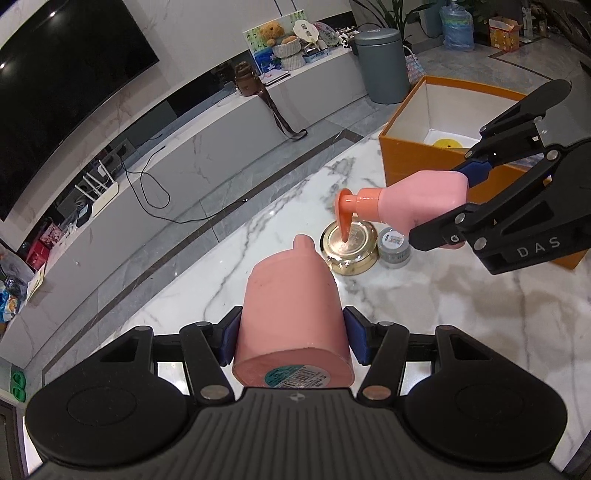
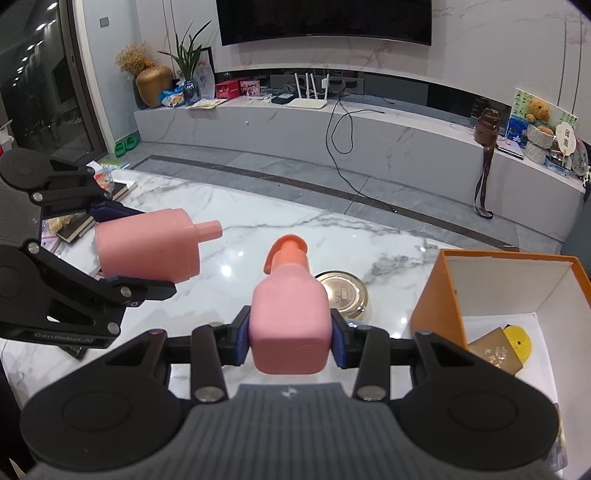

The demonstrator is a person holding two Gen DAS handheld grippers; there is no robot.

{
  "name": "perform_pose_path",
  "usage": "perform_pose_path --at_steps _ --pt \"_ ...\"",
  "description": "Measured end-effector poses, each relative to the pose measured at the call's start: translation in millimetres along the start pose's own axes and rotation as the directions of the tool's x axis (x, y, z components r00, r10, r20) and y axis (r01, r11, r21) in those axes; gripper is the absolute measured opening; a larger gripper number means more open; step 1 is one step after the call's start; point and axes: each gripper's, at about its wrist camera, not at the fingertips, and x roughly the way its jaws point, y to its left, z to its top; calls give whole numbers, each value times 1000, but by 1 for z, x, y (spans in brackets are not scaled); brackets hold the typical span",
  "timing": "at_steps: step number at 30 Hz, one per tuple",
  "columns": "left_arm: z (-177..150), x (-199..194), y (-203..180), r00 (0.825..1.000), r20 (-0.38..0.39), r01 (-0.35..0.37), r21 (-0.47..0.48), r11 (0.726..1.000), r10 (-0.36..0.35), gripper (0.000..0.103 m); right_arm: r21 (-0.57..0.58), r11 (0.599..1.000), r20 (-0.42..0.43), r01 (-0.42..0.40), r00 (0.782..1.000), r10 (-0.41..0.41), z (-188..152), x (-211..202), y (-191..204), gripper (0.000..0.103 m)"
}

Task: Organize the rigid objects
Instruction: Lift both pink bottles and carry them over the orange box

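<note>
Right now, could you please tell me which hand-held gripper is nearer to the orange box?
Right. The right hand-held gripper, holding the pink pump bottle, sits just beside the orange box. The left hand-held gripper, holding the pink capped bottle, is farther away, across the marble table.

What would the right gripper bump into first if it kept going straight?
Probably the gold tin on the table: the right gripper, clamped on a pump bottle, points down toward it. Depth is hard to judge.

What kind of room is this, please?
Most likely a home living room: a large television hangs on the wall above a long low marble media shelf, which carries a router and a teddy bear.
</note>
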Motion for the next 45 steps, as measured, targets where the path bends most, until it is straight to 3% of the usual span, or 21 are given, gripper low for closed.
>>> perform_pose_path --at_steps 10,45 --pt "28 2 -24 999 23 22 46 999 -23 66 73 997 50 25 998 -29 -10 -31 -31 42" --pt "114 43 -110 979 92 172 112 979 -183 66 268 952 7 150 987 -158 -52 -72 -158 42"
